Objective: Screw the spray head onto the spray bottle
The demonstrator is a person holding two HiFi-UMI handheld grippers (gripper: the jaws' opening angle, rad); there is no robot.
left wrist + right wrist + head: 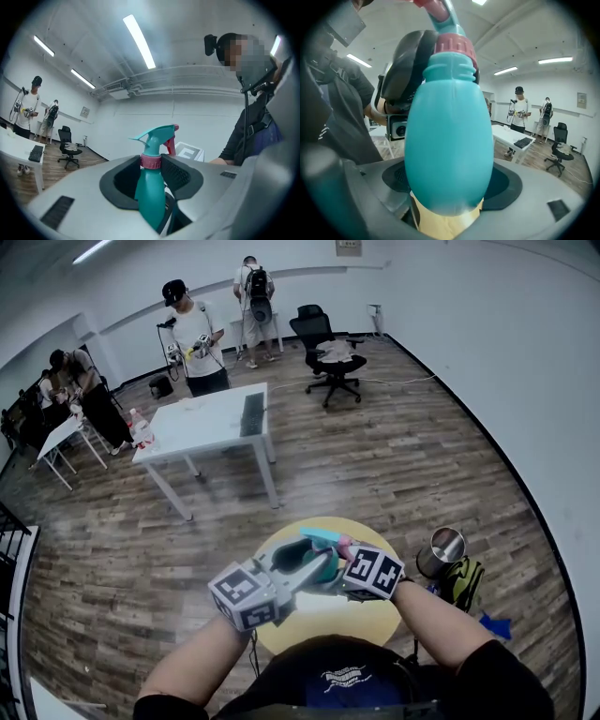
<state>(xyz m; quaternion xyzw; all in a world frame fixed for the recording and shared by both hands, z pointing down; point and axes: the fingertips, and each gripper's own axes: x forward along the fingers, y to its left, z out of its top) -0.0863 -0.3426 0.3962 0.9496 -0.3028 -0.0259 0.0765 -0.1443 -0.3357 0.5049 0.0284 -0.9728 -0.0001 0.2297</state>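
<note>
Bottle: the teal spray bottle (pixel 449 140) is lifted clear above the yellow round table (pixel 366 617), carried between my two grippers.
Right gripper (pixel 449 190): my jaws are spread wide and clamped on the bottle's fat belly.
Left gripper (pixel 152 165): my jaws are narrow, with the pads pressing the pink collar (pixel 151 161) under the spray head (pixel 158 135).
Head: it sits on the neck. I cannot tell whether the thread is fully home.
Handling: smooth, thin plastic, likely light. The walls are opaque, so the fill is unknown. I judge the belly will give or slip if I squeeze hard.
Where to hold: the ribbed collar for turning, not the trigger. The belly stays firm as my counter-grip.
</note>
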